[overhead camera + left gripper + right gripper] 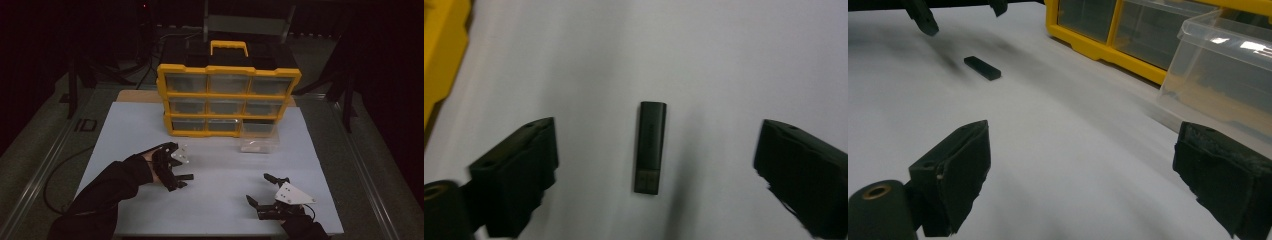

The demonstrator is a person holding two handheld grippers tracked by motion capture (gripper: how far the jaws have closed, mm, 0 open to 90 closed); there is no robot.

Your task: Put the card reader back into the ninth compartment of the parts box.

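Note:
A small black USB stick (650, 145) lies flat on the white sheet (220, 200), and the right gripper view has it farther off (982, 67). My left gripper (656, 131) hovers just over it, jaws wide on either side, touching nothing. In the high view the left gripper (181, 165) sits left of centre, held by a black-sleeved hand. From the right gripper view its jaws (960, 15) hang above the stick. My right gripper (257, 187) rests near the front edge, open and empty (1082, 137).
A yellow drawer organizer (229, 95) with clear drawers stands at the back of the sheet. One clear drawer (259, 140) stands out on the sheet before its lower right corner, also close ahead in the right gripper view (1228, 65). Dark floor surrounds the table.

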